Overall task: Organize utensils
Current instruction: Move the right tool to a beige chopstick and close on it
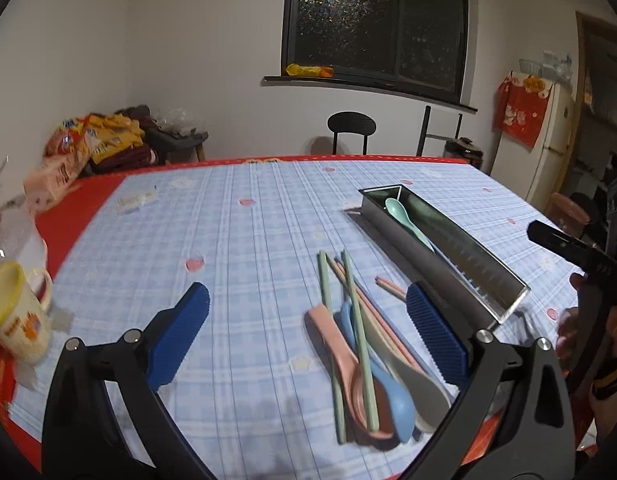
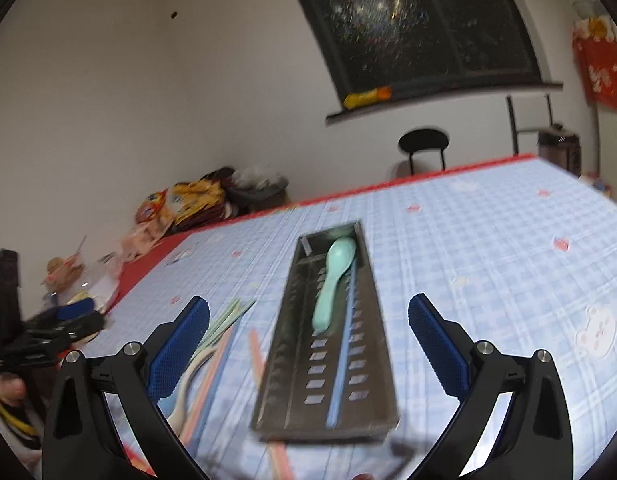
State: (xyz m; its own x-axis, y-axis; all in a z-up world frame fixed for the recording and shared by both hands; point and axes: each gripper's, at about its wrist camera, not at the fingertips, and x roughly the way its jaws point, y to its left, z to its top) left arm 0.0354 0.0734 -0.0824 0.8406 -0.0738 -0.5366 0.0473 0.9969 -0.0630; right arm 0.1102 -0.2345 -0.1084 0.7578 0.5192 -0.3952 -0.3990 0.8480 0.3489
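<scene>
A long metal utensil tray [image 1: 412, 258] lies slantwise on the checked tablecloth, with a mint spoon [image 1: 404, 216] inside. In the right wrist view the tray [image 2: 278, 344] also holds a blue chopstick [image 2: 340, 360] beside the mint spoon [image 2: 334, 280]. Left of the tray lies a loose pile: green chopsticks [image 1: 328, 320], a pink spoon [image 1: 340, 348], a blue spoon [image 1: 392, 392], a grey spoon [image 1: 420, 388] and pink chopsticks [image 1: 390, 286]. My left gripper [image 1: 307, 296] hovers open over the pile, holding nothing. My right gripper [image 2: 308, 306] hangs open and empty above the tray.
A cream mug [image 1: 16, 316] and a clear jar [image 1: 8, 236] stand at the table's left edge, with snack bags [image 1: 88, 140] behind. A black chair [image 1: 350, 124] stands at the far side. A hand holds the right gripper's body [image 1: 568, 248] at the right.
</scene>
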